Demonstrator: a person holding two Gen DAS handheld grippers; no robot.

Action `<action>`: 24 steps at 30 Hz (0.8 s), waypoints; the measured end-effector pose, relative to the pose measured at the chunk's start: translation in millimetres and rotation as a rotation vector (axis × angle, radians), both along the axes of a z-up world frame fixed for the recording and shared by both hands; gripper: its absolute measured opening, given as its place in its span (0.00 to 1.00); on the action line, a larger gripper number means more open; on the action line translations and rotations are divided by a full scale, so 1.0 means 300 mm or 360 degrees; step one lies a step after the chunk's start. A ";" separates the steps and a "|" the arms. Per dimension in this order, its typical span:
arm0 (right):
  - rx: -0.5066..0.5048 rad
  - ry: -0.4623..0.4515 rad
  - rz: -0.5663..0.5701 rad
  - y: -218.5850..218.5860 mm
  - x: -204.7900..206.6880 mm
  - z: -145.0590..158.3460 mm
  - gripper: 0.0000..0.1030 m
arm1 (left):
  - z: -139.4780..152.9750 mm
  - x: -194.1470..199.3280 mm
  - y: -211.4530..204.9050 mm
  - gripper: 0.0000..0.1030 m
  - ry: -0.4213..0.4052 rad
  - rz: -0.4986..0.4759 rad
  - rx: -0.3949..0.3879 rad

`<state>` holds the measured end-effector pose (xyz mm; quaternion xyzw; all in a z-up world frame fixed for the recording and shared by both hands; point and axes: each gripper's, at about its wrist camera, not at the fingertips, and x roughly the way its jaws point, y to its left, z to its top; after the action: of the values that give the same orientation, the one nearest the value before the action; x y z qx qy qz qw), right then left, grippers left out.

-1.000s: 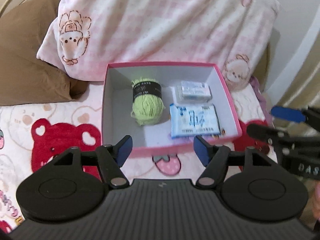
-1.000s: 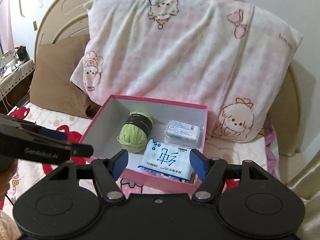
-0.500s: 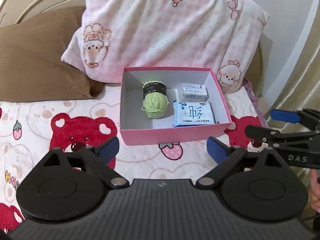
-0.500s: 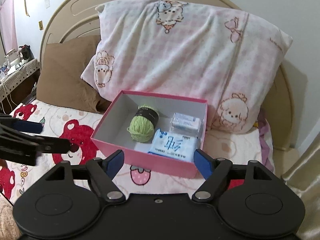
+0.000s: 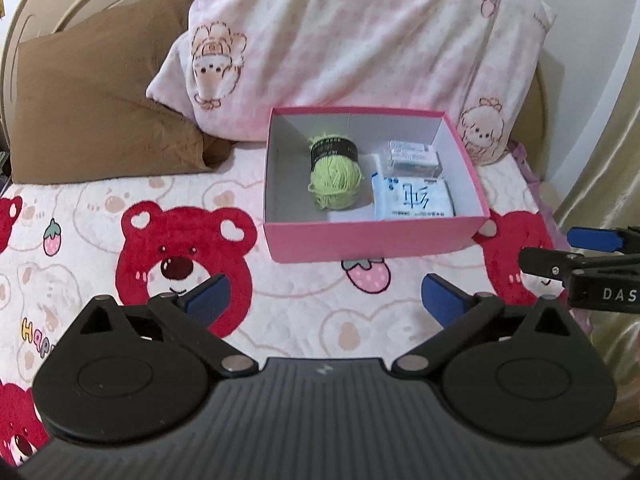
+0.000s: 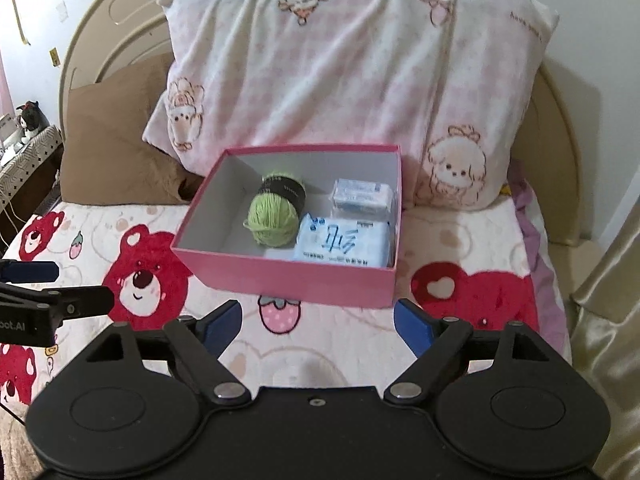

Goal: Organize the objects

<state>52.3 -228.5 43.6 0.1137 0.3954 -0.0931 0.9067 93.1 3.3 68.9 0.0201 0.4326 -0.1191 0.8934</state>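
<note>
A pink box (image 5: 372,240) (image 6: 288,280) stands on the bed before the pillows. Inside lie a green yarn ball with a black band (image 5: 334,176) (image 6: 274,220), a blue-white tissue pack (image 5: 412,200) (image 6: 344,242) and a smaller wrapped pack (image 5: 414,158) (image 6: 362,196) behind it. My left gripper (image 5: 324,300) is open and empty, well short of the box's front wall. My right gripper (image 6: 318,326) is open and empty, also short of the box; it shows at the right edge of the left wrist view (image 5: 580,252).
A bed sheet with red bears (image 5: 180,264) covers the bed. A pink-white pillow (image 6: 352,80) and a brown pillow (image 5: 100,108) lean on the headboard behind the box. A gold curtain (image 6: 608,280) hangs at right. A side table (image 6: 28,148) stands far left.
Both grippers have drawn back from the box and the left one has opened wider. The box and its contents have not moved.
</note>
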 end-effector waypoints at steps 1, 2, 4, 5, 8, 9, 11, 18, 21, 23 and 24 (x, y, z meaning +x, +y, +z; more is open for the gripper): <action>-0.0011 0.0010 -0.0005 0.001 0.000 -0.007 0.84 | -0.010 0.002 -0.002 1.00 0.0010 -0.0001 0.0007; -0.0042 0.0022 -0.0008 0.008 0.001 -0.013 0.85 | -0.021 0.003 -0.004 1.00 0.0026 -0.0006 0.0010; -0.0080 0.0049 -0.0011 0.017 0.005 -0.023 0.85 | -0.042 0.004 -0.005 1.00 0.0062 -0.0017 0.0009; -0.0074 0.0062 -0.0015 0.017 0.007 -0.029 0.85 | -0.049 0.003 -0.006 1.00 0.0073 -0.0021 0.0011; -0.0051 0.0087 -0.0023 0.014 0.009 -0.045 0.85 | -0.070 0.002 -0.006 1.00 0.0091 -0.0026 0.0027; -0.0052 0.0093 -0.0026 0.012 0.010 -0.048 0.85 | -0.077 0.004 -0.006 1.00 0.0095 -0.0025 0.0033; -0.0062 0.0107 -0.0031 0.014 0.013 -0.055 0.85 | -0.092 0.011 -0.004 1.00 0.0102 -0.0008 0.0052; -0.0070 0.0153 -0.0047 0.027 0.026 -0.075 0.85 | -0.138 0.049 0.006 1.00 0.0142 0.0048 0.0095; -0.0062 0.0171 -0.0046 0.028 0.028 -0.084 0.85 | -0.156 0.058 0.009 1.00 0.0162 0.0055 0.0118; -0.0055 0.0185 -0.0055 0.029 0.030 -0.092 0.85 | -0.166 0.063 0.011 1.00 0.0179 0.0060 0.0124; -0.0056 0.0192 -0.0056 0.029 0.033 -0.096 0.85 | -0.171 0.065 0.012 1.00 0.0183 0.0066 0.0126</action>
<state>62.2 -219.6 14.7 0.0991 0.4455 -0.1227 0.8813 112.7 7.0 17.7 0.0395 0.4879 -0.0844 0.8679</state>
